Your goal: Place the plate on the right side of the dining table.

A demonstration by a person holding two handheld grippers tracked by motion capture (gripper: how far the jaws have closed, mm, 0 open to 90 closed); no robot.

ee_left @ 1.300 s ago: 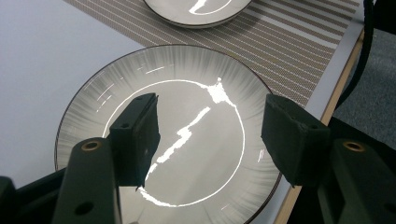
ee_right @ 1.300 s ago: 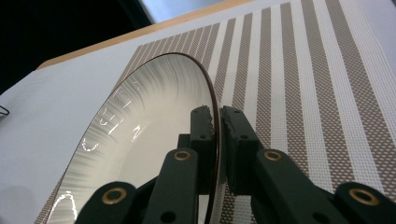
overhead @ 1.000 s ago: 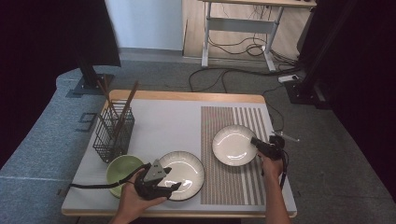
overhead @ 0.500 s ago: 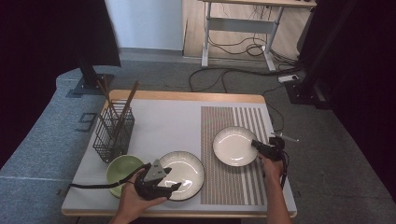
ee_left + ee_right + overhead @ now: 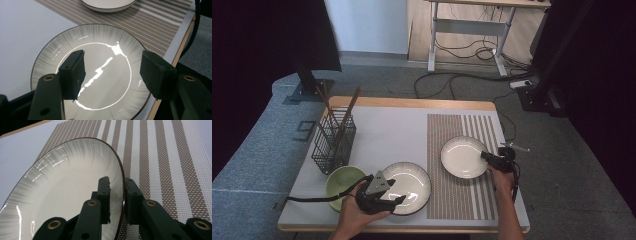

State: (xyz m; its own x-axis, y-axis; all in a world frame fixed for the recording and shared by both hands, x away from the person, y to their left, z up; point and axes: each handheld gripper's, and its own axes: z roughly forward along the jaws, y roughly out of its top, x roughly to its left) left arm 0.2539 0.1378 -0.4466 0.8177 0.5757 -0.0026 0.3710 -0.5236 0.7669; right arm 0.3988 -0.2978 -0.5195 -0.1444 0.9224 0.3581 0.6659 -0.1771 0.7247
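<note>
White glazed, dark-rimmed round plate (image 5: pixel 62 192) lies on the brown-and-white striped woven mat (image 5: pixel 160 157); my right gripper view shows its rim running between my right gripper (image 5: pixel 117 187) jaws, which have just been opening, with a sliver of gap at the outer pad. From the high view that gripper (image 5: pixel 488 157) sits at the plate's (image 5: pixel 463 156) right edge. My left gripper (image 5: pixel 112 72) hangs wide open, holding nothing, over the second grey-streaked plate (image 5: pixel 97 42) on the table (image 5: pixel 22 32).

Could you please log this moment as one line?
left gripper: jaws open over near ribbed white plate | right gripper: jaws just opening, astride rim of far ribbed white plate on striped mat
</note>
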